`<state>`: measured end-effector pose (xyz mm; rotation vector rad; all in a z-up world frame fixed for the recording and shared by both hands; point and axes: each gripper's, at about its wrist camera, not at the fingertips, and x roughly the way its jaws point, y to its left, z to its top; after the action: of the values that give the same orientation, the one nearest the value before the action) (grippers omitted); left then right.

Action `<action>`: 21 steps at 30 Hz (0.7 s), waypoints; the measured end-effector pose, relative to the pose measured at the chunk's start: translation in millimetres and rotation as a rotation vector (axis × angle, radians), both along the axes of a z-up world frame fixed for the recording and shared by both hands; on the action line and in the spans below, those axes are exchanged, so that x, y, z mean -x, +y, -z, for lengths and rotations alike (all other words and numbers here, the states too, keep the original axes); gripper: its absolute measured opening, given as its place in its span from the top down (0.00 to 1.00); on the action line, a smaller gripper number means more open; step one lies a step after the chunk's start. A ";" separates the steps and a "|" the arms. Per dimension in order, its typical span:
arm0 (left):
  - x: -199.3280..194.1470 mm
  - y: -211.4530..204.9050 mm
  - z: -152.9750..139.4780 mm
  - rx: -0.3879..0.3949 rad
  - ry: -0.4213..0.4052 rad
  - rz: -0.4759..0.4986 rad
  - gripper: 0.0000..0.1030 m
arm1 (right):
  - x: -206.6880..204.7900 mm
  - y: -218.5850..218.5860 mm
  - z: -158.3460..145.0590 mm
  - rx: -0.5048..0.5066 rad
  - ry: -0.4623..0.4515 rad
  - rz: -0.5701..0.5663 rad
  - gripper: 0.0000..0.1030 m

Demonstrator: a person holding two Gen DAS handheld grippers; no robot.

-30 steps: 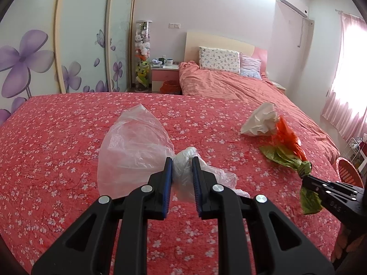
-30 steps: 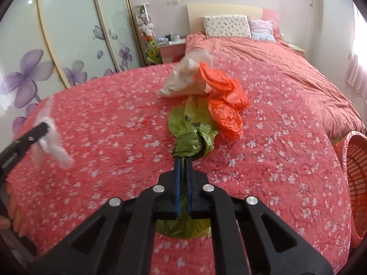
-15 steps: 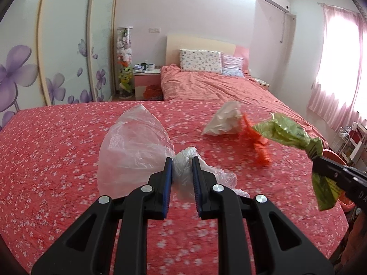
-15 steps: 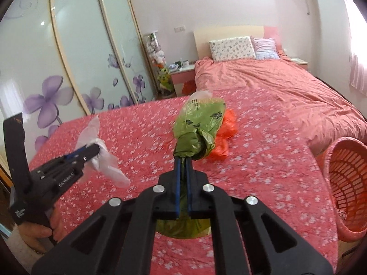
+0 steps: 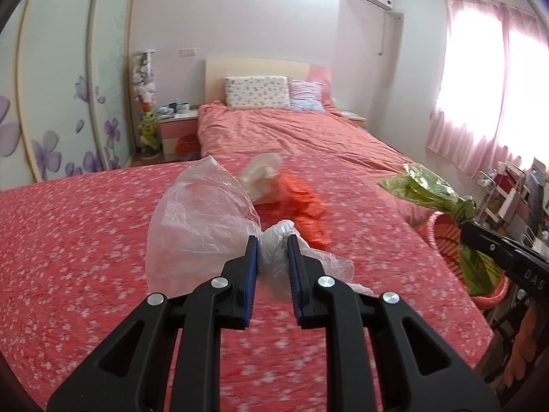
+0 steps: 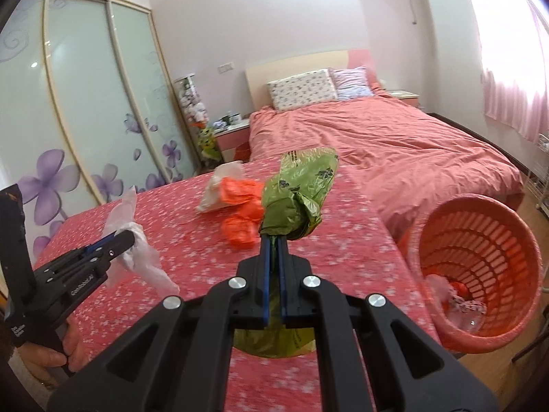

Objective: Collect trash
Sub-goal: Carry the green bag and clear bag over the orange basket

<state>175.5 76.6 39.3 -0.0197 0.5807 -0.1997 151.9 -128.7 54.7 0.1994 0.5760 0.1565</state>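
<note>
Green plastic bag [image 6: 298, 195] is pinched at its bunched neck in the right tool [image 6: 272, 240], jaws nearly closed on it, one loose end sticking up ahead, the other hanging below the tool. It's held in the air near the desk's right edge, not yet over the red laundry-style basket [image 6: 480, 261] on the floor to the right

Left tool [image 5: 271, 240] is clamped on the twisted neck of a clear plastic bag [image 5: 199, 213], held above the red floral cloth of the desk [image 5: 68, 240]

Orange bag [image 6: 240, 206] and a crumpled whitish bag [image 6: 219, 185] lie on the desk touching each other, uncollected

Risks as I see them:
- release too early and the green bag lands on the desk edge or floor; it's light, will drift instead of dropping straight
- thin film can cling to the blue pads [image 6: 264, 274] on opening, so it may not fall at all
- the hanging tail could snag the basket rim and tip it; basket looks light, already has some trash inside
- clear bag's grip is on a thin twist; a fast swing could slip it out
</note>
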 end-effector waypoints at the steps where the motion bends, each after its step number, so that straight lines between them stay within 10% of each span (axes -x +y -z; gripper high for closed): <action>1: 0.5 -5.1 -0.3 0.000 -0.001 0.010 0.83 | 1.0 -4.8 0.9 -0.001 -0.002 0.010 0.94; 21: -8.3 -123.0 2.6 0.054 0.005 0.261 0.83 | 35.8 -134.1 19.3 -0.021 -0.020 0.270 0.94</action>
<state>183.8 -46.4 36.8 0.0032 0.5818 -0.4691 116.1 -262.8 35.4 0.2933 0.5225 -0.0969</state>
